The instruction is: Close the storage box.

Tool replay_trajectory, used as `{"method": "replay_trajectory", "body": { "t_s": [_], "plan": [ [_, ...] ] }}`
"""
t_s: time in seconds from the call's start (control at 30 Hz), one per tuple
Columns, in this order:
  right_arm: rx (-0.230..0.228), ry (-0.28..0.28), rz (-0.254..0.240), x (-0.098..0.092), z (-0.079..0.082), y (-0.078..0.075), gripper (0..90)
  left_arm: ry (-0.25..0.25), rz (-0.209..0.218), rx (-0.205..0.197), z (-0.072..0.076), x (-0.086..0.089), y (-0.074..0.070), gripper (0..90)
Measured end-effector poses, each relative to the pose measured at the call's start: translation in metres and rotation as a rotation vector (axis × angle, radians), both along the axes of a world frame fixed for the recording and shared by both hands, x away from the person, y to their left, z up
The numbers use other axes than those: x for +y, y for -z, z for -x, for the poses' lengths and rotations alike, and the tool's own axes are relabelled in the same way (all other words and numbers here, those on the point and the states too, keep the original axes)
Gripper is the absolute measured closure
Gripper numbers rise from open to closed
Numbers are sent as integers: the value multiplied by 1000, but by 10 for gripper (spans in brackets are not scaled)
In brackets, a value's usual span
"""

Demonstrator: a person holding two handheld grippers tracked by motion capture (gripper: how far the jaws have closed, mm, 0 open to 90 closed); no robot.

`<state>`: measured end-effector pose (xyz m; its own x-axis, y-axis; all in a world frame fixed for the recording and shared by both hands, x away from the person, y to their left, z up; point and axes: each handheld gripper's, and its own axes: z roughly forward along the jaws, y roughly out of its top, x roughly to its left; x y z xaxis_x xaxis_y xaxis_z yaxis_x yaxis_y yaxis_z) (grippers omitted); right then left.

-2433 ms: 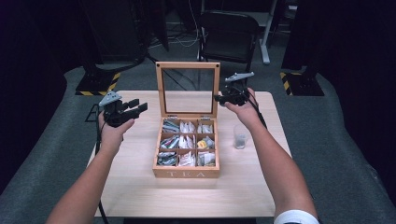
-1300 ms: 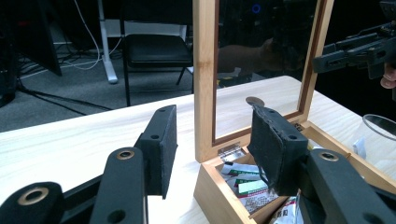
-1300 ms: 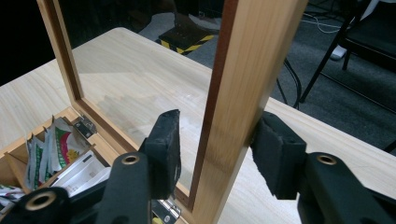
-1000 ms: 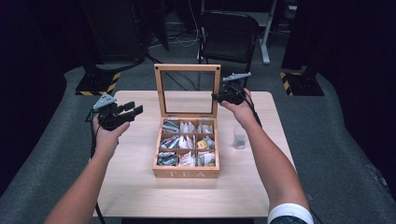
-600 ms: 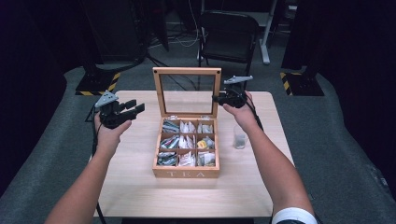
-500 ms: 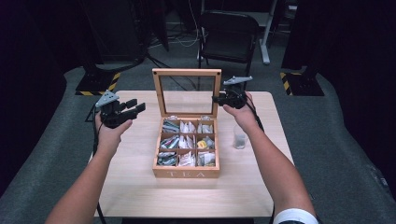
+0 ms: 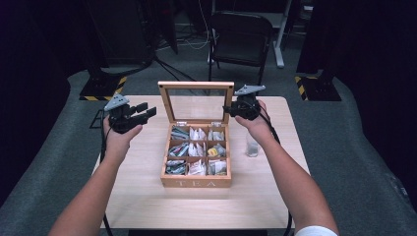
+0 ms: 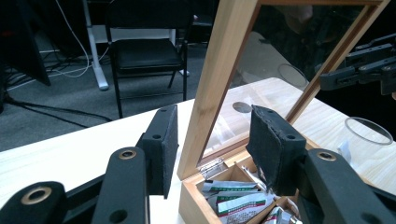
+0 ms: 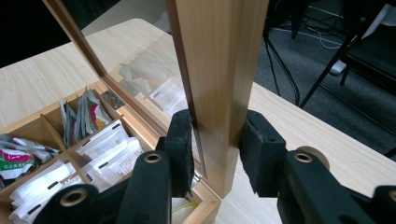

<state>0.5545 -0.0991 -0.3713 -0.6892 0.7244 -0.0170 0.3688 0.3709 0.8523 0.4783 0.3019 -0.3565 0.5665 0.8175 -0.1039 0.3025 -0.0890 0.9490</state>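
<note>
Both grippers (image 7: 147,112) (image 7: 227,109) were black, each topped by a grey three-cornered plate. Brass-coloured rivets studded the jaw arms. A white sleeve (image 7: 311,231) covered the right upper arm.

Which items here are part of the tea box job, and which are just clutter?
In play:
- tea box
- its glass lid, upright; right tongs clamp its side rail
- left tongs, open beside the lid's other side
- tea bags in the compartments

Lying about:
- glass on the table
- chair behind
</note>
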Motion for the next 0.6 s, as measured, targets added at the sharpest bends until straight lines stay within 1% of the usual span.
{"method": "replay_trajectory", "body": {
  "t_s": [0.1, 0.13, 0.17, 0.23, 0.33, 0.37, 0.43, 0.5, 0.53, 0.6],
  "plan": [
    [-12, -8, -8, -1, 3, 2, 648, 8, 3, 0, 0, -2, -1, 525],
    [-12, -5, -12, -1, 4, 3, 646, 13, -2, 1, 0, -3, -2, 526],
    [-15, -7, -17, -1, 5, 3, 644, 13, 2, -6, -1, -4, -2, 526],
    [-15, -12, -20, -2, 7, 4, 640, 19, 6, -6, -1, -6, -2, 528],
    [-17, -18, -18, -2, 12, 5, 635, 25, 4, -6, -2, -8, -1, 528],
    [-28, -27, -14, -3, 12, 6, 631, 29, 2, -4, -2, -9, -1, 528],
    [-24, -27, -23, -3, 16, 7, 622, 33, 2, -5, -3, -11, -1, 529],
    [-29, -36, -20, -4, 19, 9, 612, 42, 0, -2, -3, -12, -1, 532],
    [-18, -33, -24, -4, 21, 9, 606, 52, 4, 4, -3, -13, -1, 537],
    [-26, -41, -24, -4, 24, 11, 597, 83, -17, 18, -2, -16, -1, 539]
  ]
}}
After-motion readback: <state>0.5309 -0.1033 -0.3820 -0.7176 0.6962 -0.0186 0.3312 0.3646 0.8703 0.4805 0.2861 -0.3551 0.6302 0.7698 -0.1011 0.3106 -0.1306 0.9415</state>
